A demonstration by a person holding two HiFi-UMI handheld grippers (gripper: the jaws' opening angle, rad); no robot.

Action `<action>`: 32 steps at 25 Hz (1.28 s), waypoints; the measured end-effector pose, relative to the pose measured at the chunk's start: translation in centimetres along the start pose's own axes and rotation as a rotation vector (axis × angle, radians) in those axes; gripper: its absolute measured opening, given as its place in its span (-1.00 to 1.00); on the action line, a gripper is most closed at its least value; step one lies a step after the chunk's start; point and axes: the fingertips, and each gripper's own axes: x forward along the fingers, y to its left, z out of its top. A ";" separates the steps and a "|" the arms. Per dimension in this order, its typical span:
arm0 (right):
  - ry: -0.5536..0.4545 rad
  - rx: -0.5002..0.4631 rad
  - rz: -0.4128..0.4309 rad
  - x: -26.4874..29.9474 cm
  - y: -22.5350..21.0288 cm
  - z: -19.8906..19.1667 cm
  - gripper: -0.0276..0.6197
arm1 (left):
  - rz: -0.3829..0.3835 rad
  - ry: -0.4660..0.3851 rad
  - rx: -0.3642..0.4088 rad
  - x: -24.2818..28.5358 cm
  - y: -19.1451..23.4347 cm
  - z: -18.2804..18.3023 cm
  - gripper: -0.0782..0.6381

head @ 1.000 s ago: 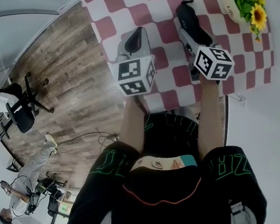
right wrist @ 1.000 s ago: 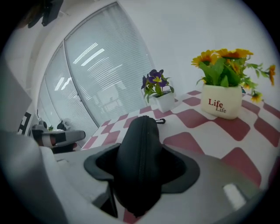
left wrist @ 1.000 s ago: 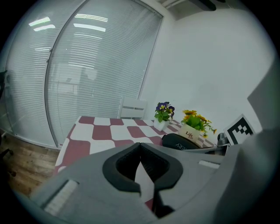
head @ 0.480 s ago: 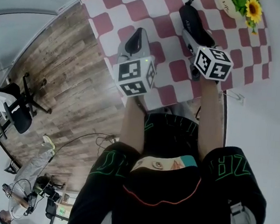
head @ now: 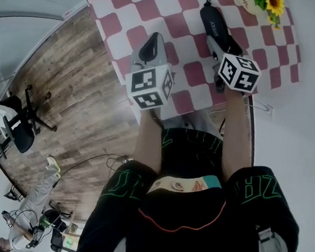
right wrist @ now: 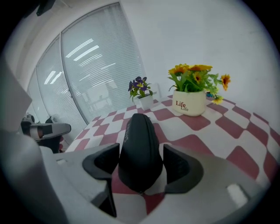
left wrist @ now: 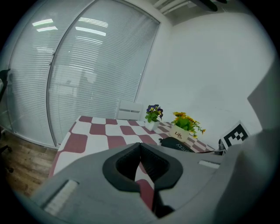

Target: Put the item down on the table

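In the head view, my left gripper [head: 149, 46] hangs at centre over the checked table [head: 124, 14]. My right gripper [head: 218, 42] is to its right, and the black case [head: 213, 24] runs from it toward the top edge.

In the left gripper view, my jaws are pressed together at lower centre, holding nothing. The case [left wrist: 177, 144] lies right of centre.

In the right gripper view, my jaws are opening. The case [right wrist: 139, 148] lies on the cloth between them, pads just beside it. A flower pot [right wrist: 189, 103] stands upper right.

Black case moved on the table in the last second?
Cannot tell: the black case sits slightly nearer the flower pot in head view, but the camera shifted too.
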 end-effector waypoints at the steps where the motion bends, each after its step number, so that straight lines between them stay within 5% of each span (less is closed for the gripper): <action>1: 0.001 0.004 -0.001 -0.3 -0.1 -0.1 0.05 | -0.004 -0.002 0.002 -0.2 -0.3 0.0 -0.76; 11: -0.107 0.010 -0.002 -5.5 -1.8 2.0 0.04 | -0.052 -0.075 0.060 -2.0 -4.5 2.6 -0.76; 16: -0.288 -0.018 0.011 -8.8 -1.5 6.9 -0.65 | -0.072 -0.158 0.112 -2.9 -6.2 6.4 -0.75; 19: -0.400 -0.024 0.036 -11.0 -1.0 10.2 -0.91 | -0.079 -0.217 0.145 -3.7 -7.1 9.1 -0.76; 23: -0.583 -0.048 0.096 -15.0 0.5 15.9 -0.91 | -0.093 -0.321 0.203 -5.1 -8.6 14.0 -0.76; 32: -0.660 -0.184 0.059 -20.2 1.7 20.0 -0.91 | -0.131 -0.417 0.254 -7.7 -12.0 18.7 -0.75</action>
